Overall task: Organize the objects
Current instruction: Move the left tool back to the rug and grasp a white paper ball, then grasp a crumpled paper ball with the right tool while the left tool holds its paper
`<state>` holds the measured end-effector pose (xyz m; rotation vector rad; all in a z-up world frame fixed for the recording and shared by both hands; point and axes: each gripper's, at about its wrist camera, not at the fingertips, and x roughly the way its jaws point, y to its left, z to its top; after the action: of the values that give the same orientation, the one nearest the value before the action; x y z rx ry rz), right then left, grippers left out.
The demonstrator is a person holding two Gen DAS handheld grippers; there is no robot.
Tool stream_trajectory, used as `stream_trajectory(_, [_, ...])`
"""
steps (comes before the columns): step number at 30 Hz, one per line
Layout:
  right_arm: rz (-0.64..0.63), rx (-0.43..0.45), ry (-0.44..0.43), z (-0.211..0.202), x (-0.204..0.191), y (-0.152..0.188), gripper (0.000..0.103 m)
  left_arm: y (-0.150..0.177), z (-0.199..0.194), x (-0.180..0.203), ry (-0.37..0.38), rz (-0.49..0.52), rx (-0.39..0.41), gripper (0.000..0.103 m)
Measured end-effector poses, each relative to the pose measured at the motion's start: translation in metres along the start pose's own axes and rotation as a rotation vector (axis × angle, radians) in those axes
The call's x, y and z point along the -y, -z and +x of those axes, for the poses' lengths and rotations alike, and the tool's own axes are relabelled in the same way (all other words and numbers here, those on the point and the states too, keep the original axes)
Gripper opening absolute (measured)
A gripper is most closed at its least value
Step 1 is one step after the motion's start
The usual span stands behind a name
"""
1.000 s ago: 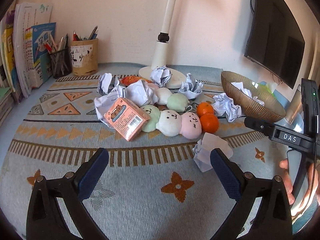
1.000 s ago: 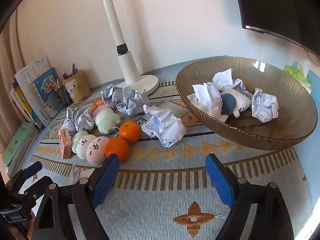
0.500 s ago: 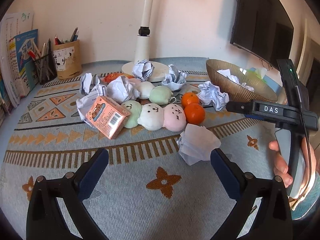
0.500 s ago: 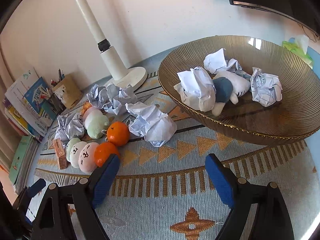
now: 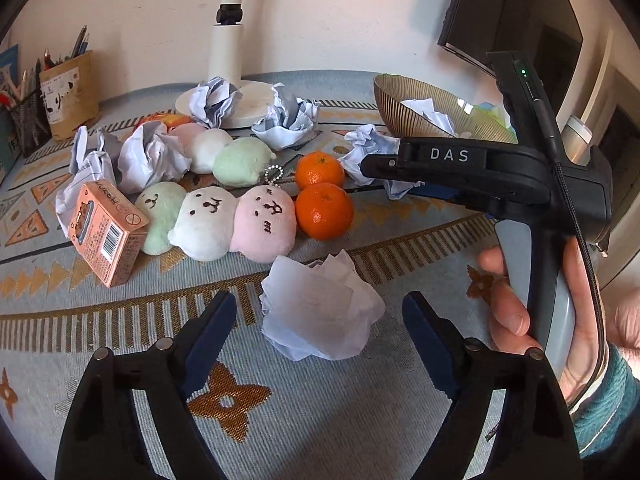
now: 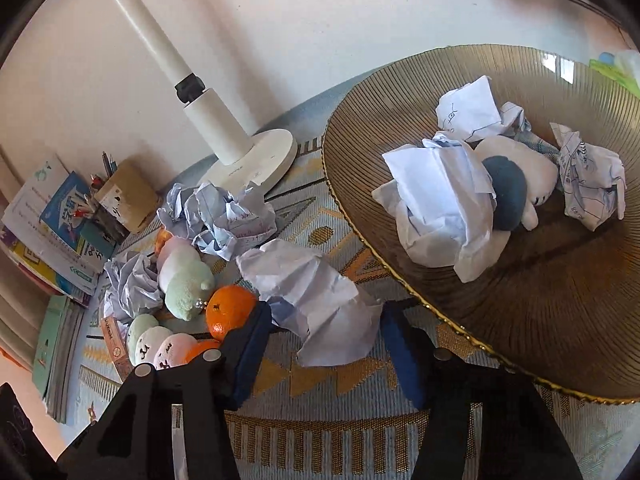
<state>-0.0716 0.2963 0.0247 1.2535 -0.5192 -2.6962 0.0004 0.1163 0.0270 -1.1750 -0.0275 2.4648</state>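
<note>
My left gripper (image 5: 320, 316) is open, its blue pads on either side of a crumpled white paper ball (image 5: 320, 312) on the patterned mat, not touching it. My right gripper (image 6: 326, 328) is open around another crumpled paper ball (image 6: 316, 292) beside the brown ribbed bowl (image 6: 400, 92); that gripper also shows in the left wrist view (image 5: 376, 166). The bowl holds several paper balls and a white and blue plush (image 6: 516, 184). Two oranges (image 5: 322, 192), a three-ball plush (image 5: 216, 220) and an orange box (image 5: 106, 232) lie mid-mat.
A white lamp base (image 6: 256, 160) stands at the back with more paper balls (image 6: 220, 216) in front. A pen holder (image 5: 70, 92) and books (image 6: 52, 224) sit at the left. A dark monitor (image 5: 516, 16) hangs at the right.
Both grippers moved forward and down. The left one now straddles the near paper ball; the right one closed in on the paper ball beside the bowl. Both stayed open.
</note>
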Motion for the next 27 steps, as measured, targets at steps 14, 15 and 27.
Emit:
stream_trajectory(14, [-0.116, 0.135, 0.108, -0.098, -0.016, 0.084, 0.046, 0.011, -0.033, -0.020, 0.015, -0.101, 0.156, 0.052])
stream_trajectory(15, [-0.112, 0.116, 0.124, -0.101, -0.010, 0.088, 0.046, 0.009, -0.031, -0.021, 0.012, -0.108, 0.160, 0.052])
stream_trajectory(27, [-0.167, 0.021, 0.063, -0.109, 0.023, 0.114, 0.072, 0.008, -0.025, -0.014, -0.020, -0.077, 0.141, 0.053])
